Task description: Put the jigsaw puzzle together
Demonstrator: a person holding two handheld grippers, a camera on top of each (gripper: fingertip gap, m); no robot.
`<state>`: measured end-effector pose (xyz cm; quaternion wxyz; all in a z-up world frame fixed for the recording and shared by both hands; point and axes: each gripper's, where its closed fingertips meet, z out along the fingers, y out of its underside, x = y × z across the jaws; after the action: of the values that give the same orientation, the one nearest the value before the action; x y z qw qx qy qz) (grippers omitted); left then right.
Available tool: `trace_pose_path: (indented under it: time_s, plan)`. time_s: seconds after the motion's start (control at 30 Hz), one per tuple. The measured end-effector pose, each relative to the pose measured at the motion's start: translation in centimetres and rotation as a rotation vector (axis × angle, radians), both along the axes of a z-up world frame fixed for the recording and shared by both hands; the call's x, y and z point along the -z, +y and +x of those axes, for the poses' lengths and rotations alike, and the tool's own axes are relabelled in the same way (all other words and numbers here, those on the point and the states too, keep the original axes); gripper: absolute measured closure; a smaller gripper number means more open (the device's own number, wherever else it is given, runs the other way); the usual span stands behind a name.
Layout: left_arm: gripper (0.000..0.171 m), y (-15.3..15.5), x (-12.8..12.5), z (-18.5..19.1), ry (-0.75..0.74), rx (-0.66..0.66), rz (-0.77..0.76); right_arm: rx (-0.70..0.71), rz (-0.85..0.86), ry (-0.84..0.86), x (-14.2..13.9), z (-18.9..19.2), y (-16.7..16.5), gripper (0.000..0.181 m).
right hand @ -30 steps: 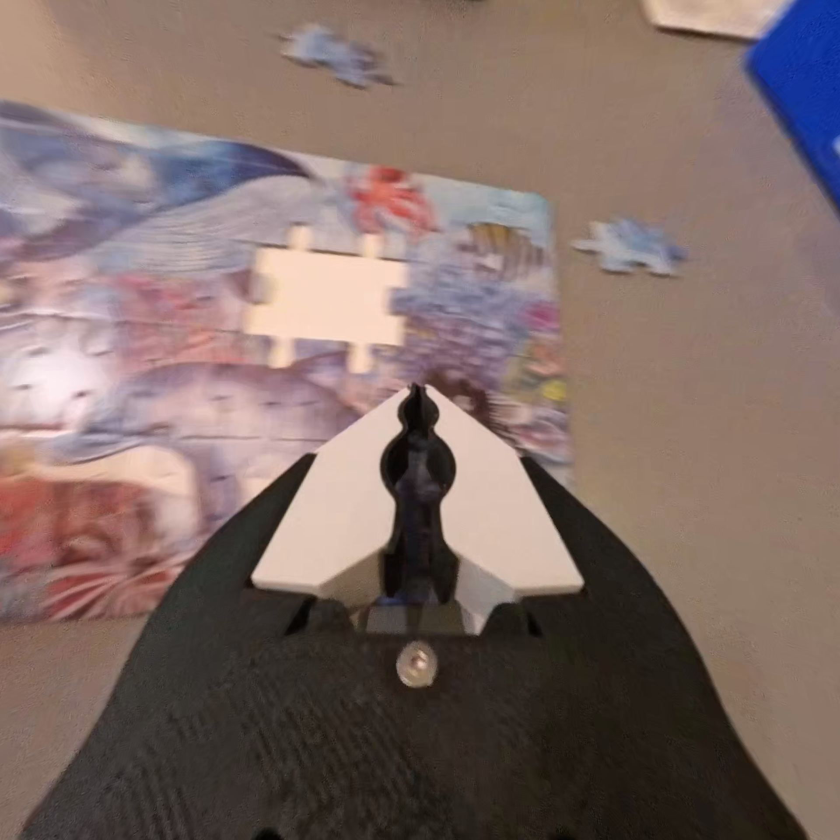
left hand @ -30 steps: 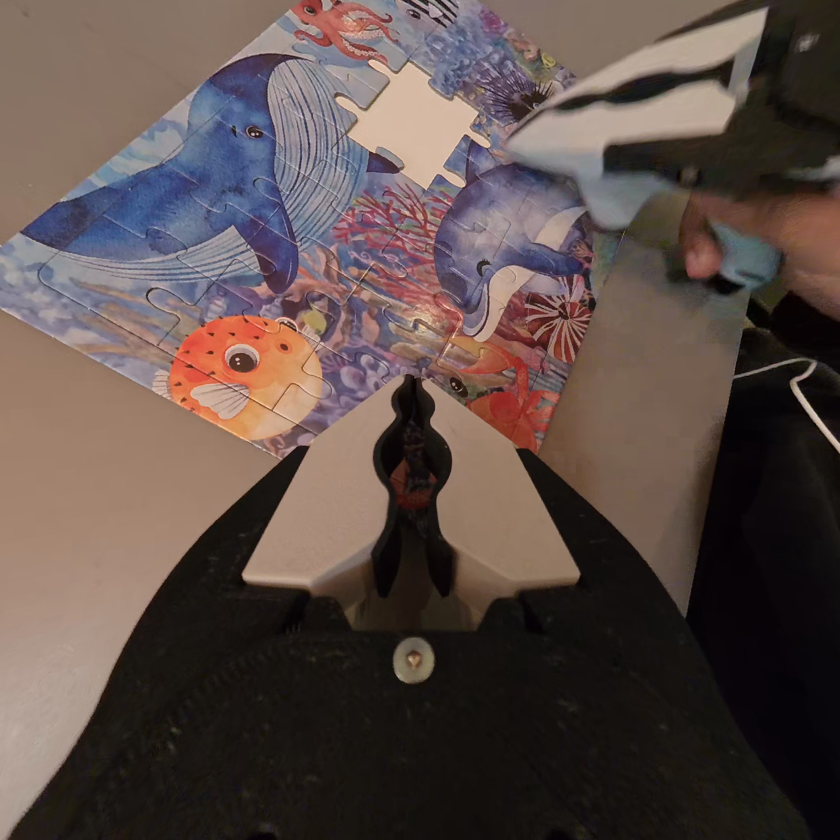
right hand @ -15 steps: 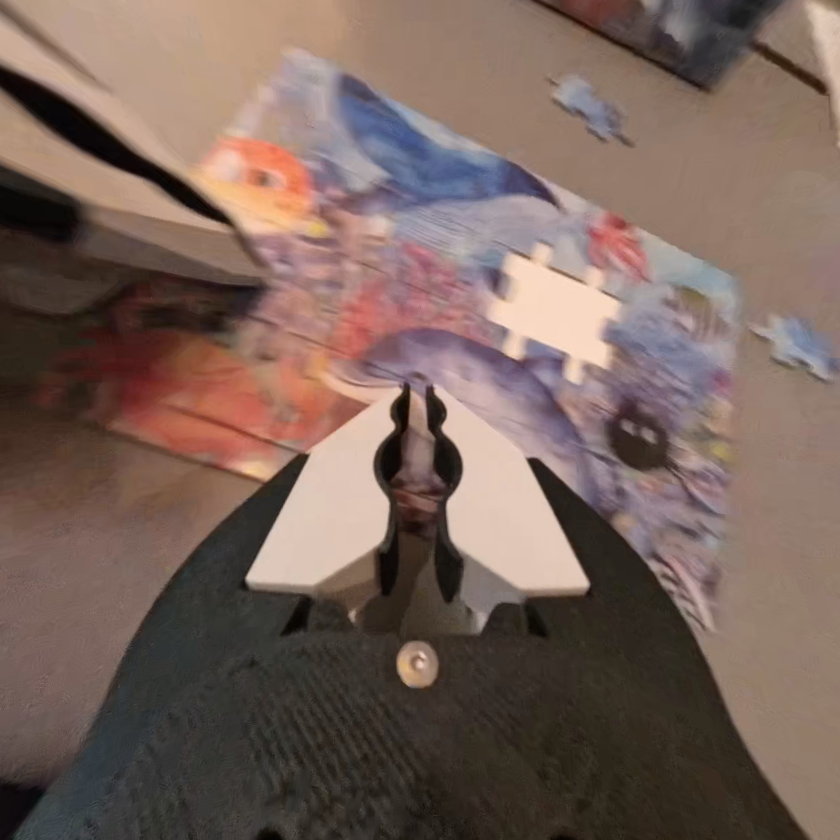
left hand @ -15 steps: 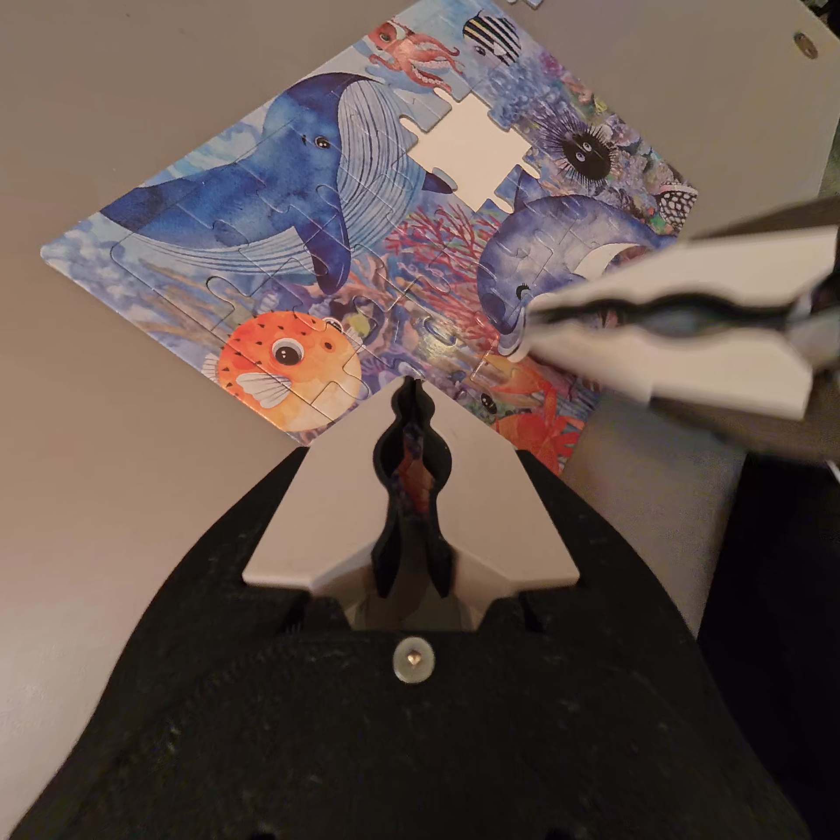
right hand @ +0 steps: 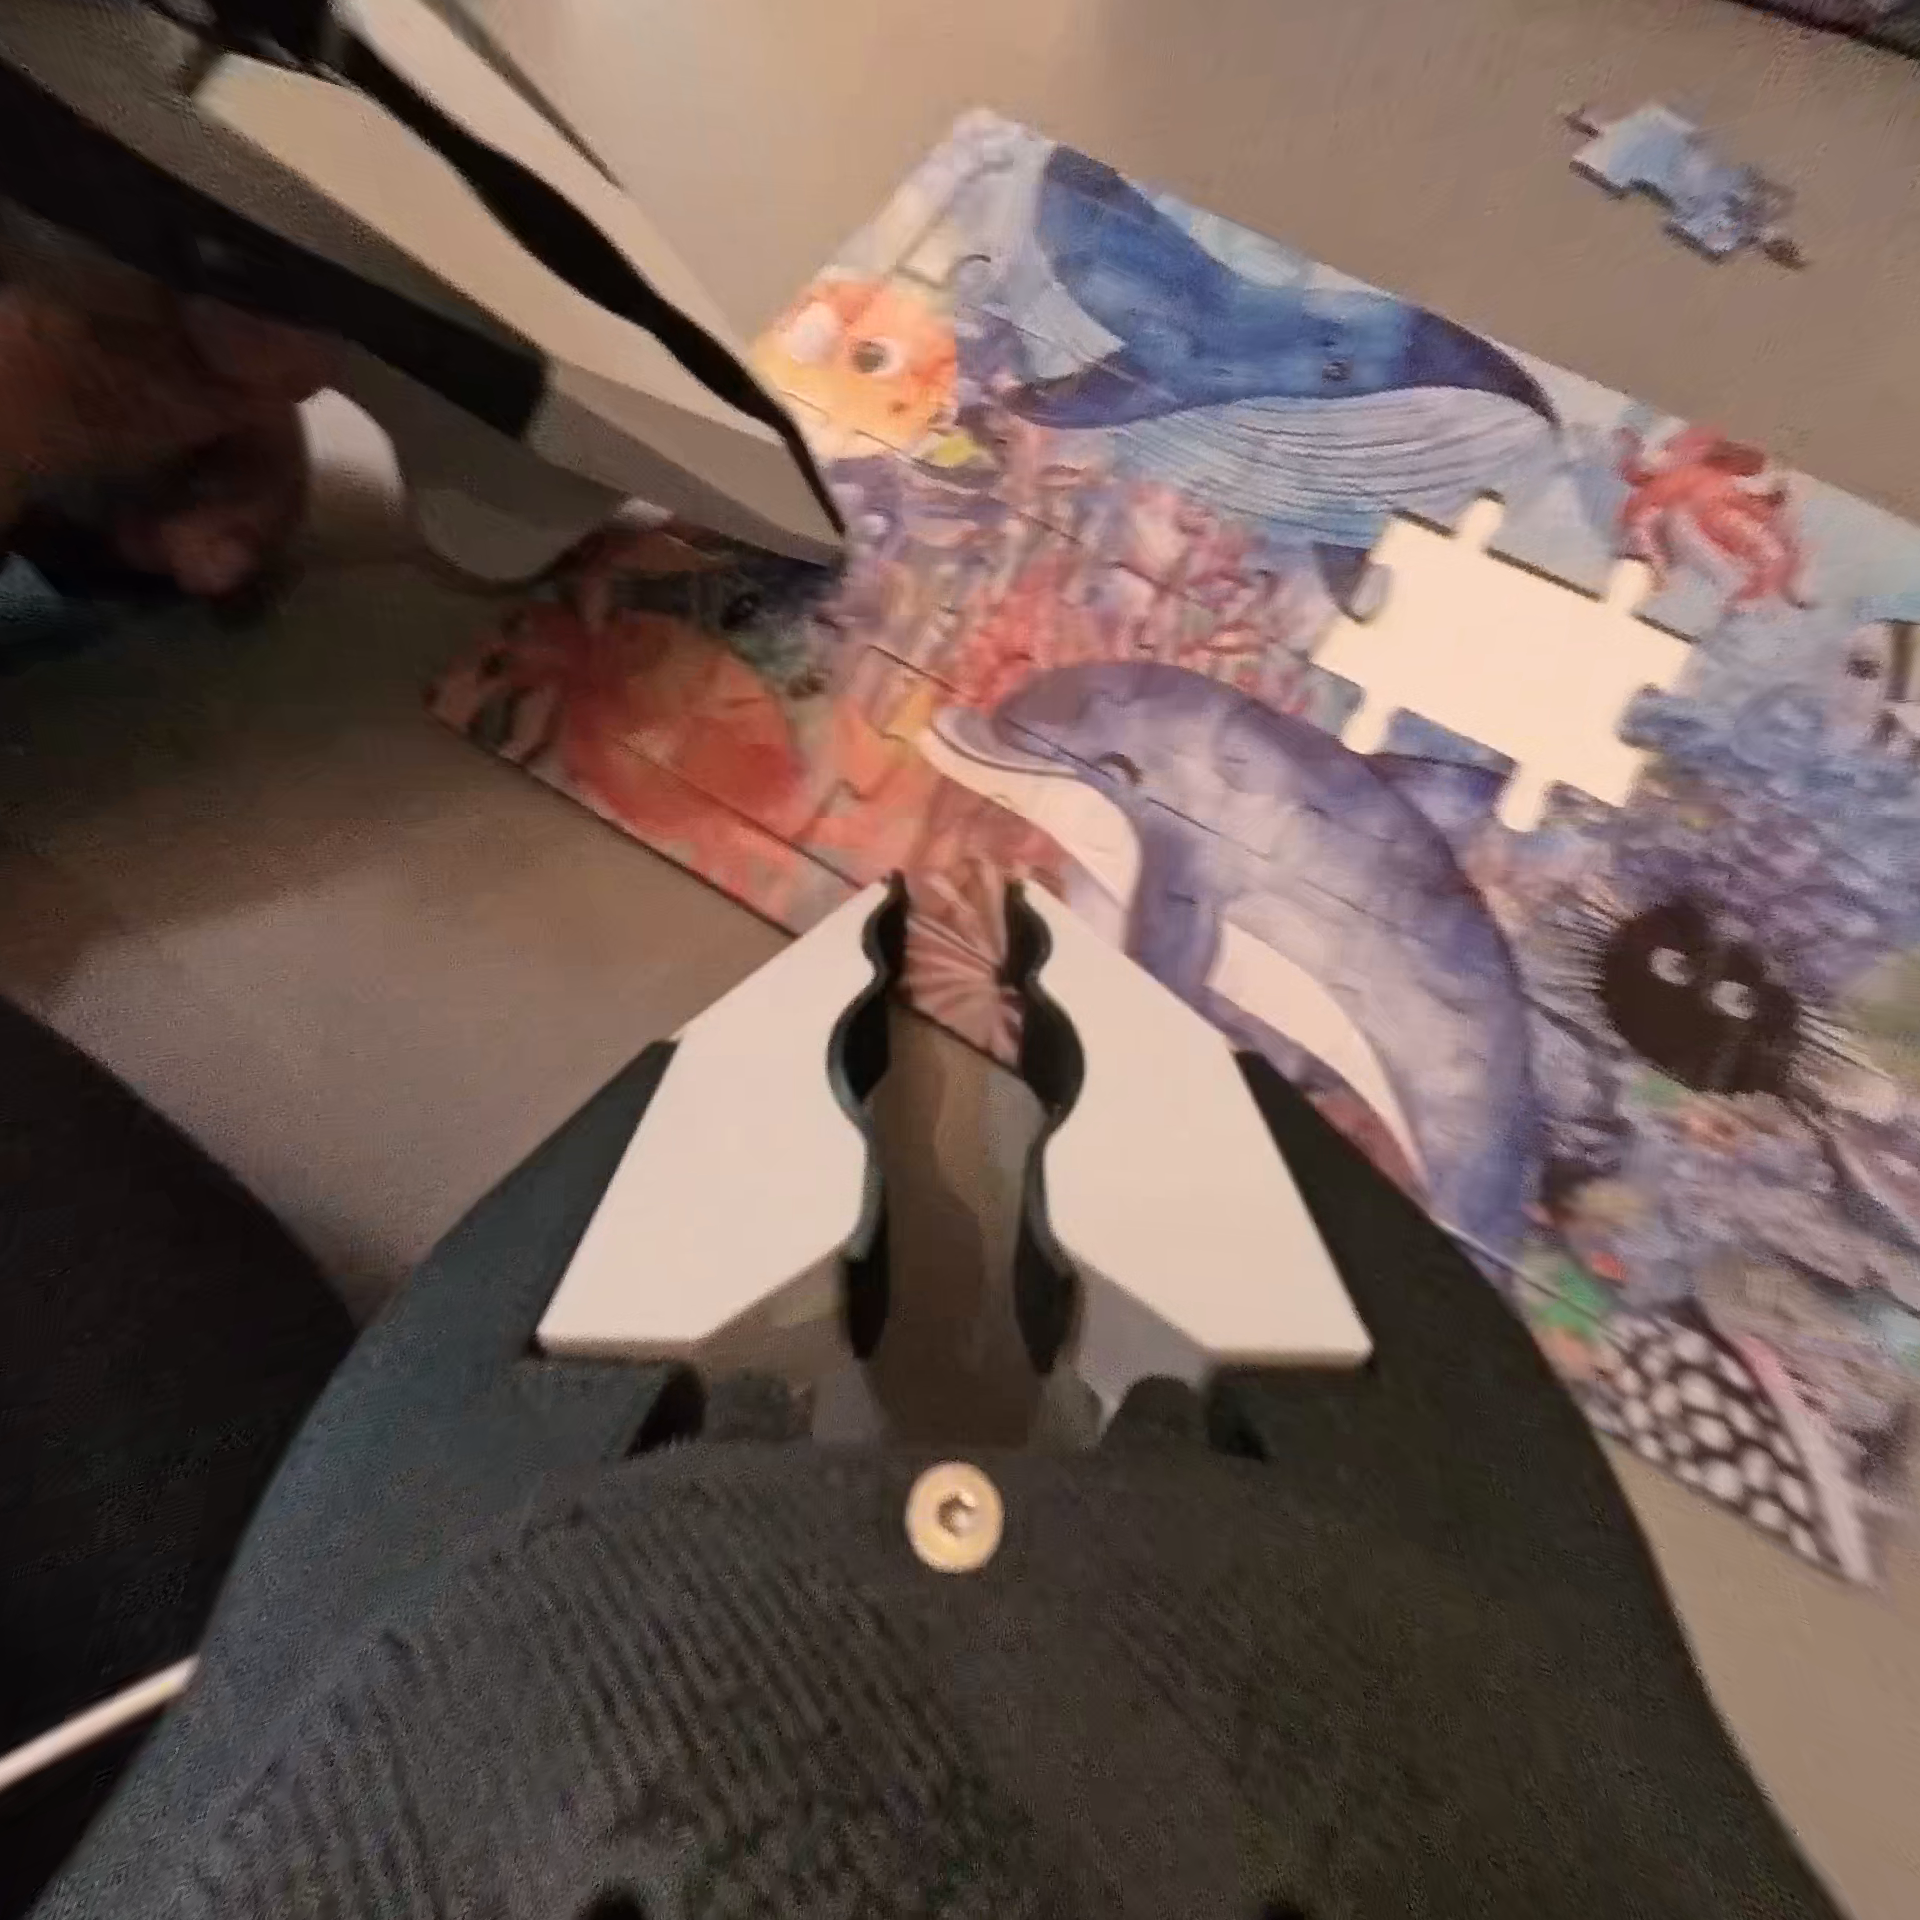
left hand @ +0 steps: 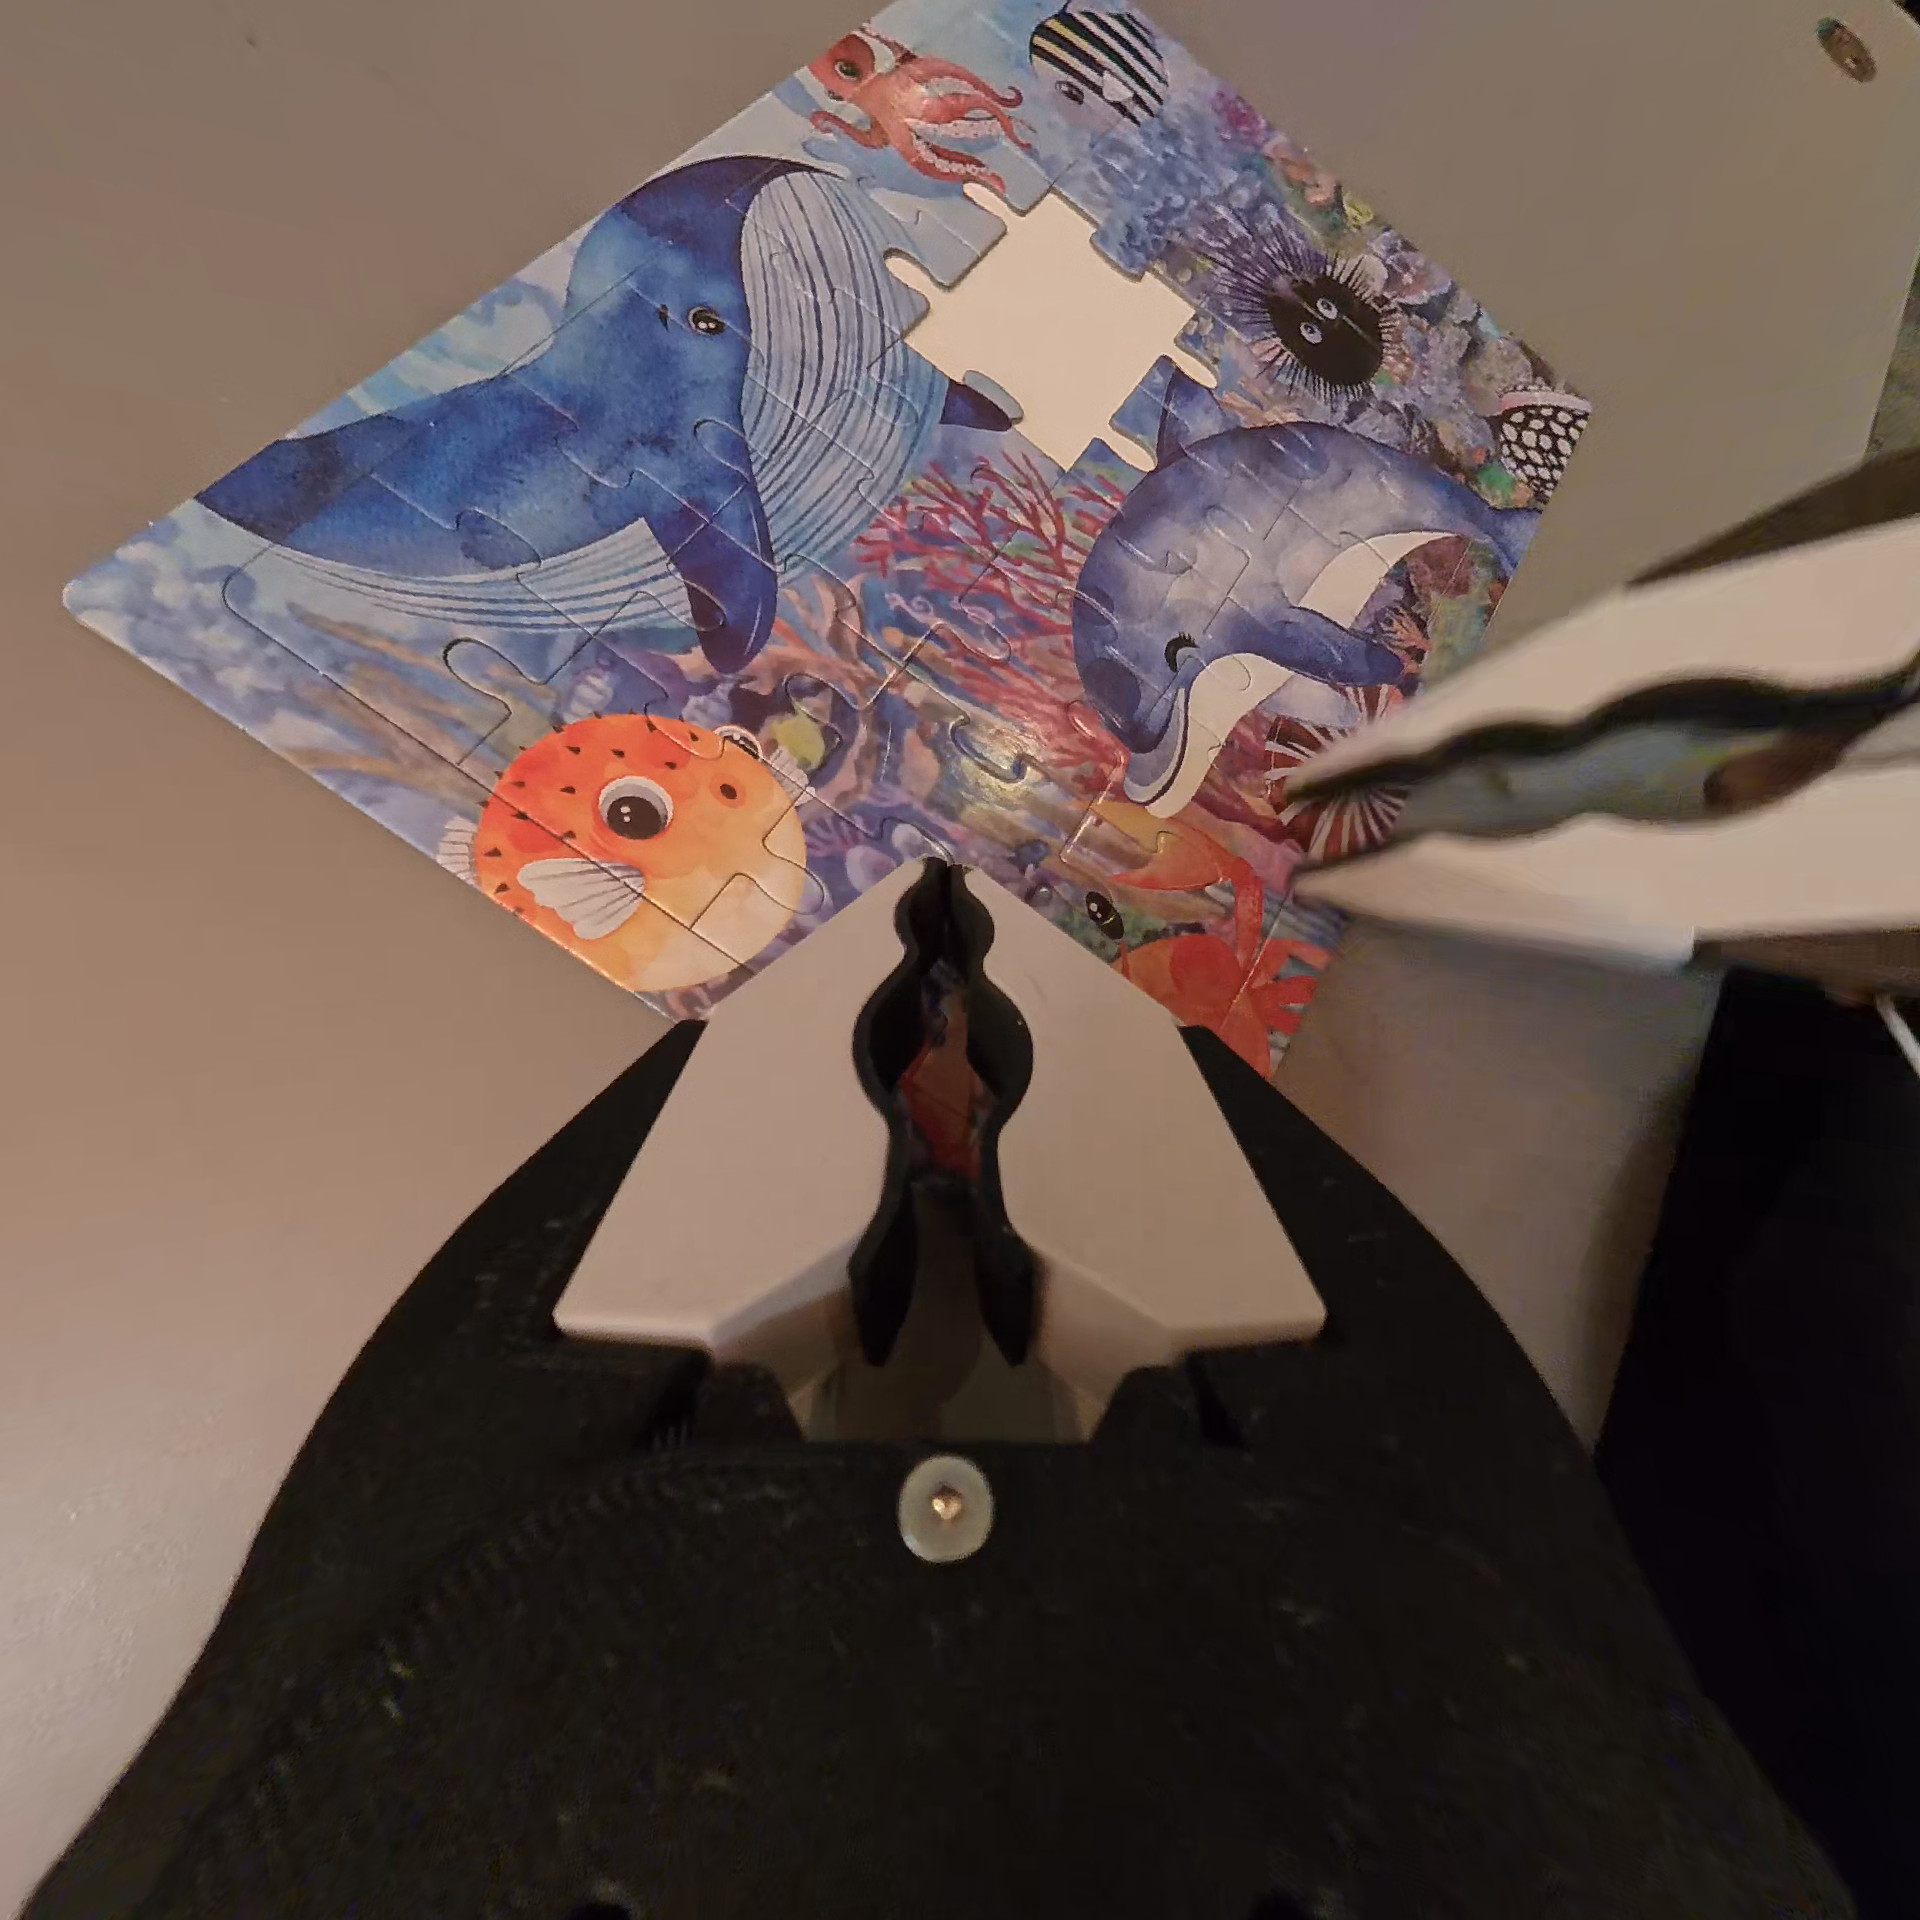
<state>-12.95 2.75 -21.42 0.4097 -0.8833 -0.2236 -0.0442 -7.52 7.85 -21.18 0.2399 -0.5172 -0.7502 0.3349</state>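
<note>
The sea-animal jigsaw puzzle (left hand: 727,499) lies flat on the beige table, with one pale gap (left hand: 1049,343) near its far side. My left gripper (left hand: 938,878) is shut with nothing in it, its tips over the puzzle's near edge between the orange pufferfish and the red crab. My right gripper (right hand: 954,899) is slightly open and empty, over the puzzle's edge by the dolphin (right hand: 1299,883). It comes in from the right in the left wrist view (left hand: 1299,821). The gap also shows in the right wrist view (right hand: 1496,665). A loose blue piece (right hand: 1683,197) lies beyond the puzzle.
The left gripper (right hand: 821,530) and the hand holding it (right hand: 156,416) fill the upper left of the right wrist view. The table's edge (left hand: 1621,1299) runs close on the right, with dark clothing (left hand: 1818,1455) beyond it. Bare table (left hand: 208,1039) lies left of the puzzle.
My right gripper swung from above the gap to the puzzle's edge by the dolphin and opened slightly. My left gripper drew back a little; more of the puzzle shows.
</note>
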Motion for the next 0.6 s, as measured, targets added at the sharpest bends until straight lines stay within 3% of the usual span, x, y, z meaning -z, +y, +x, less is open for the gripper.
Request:
trace_pose_path:
  time_s: [0.07, 0.2, 0.27, 0.33, 0.43, 0.5, 0.6]
  plan:
    - [0.171, 0.0, 0.0, 0.0, -0.001, 0.0, 0.0, 0.079, 0.006, 0.006, -0.1, 0.2, 4.4, 0.156]
    - [0.171, 0.1, 0.0, 0.3, -0.034, 0.014, 0.014, 0.354, 0.112, 0.037, -0.6, 1.2, 17.0, 0.162]
    - [0.171, 0.1, -0.1, 0.5, -0.049, 0.027, 0.024, 0.408, 0.154, 0.068, -1.7, 1.3, 20.8, 0.156]
    - [0.171, 0.4, -0.2, 0.9, -0.053, 0.048, 0.033, 0.405, 0.148, 0.127, -3.2, 0.2, 22.4, 0.154]
    - [0.171, 1.1, -1.0, 1.3, -0.05, 0.077, 0.088, 0.288, 0.149, 0.143, -3.7, -2.0, 22.7, 0.125]
    - [0.163, 1.5, -1.7, 1.0, -0.045, 0.076, 0.131, 0.216, 0.147, 0.165, -4.3, -4.1, 22.8, 0.114]
    - [0.144, 2.2, -2.6, 0.1, -0.05, 0.064, 0.172, 0.137, 0.118, 0.281, -8.0, -8.4, 23.1, 0.111]
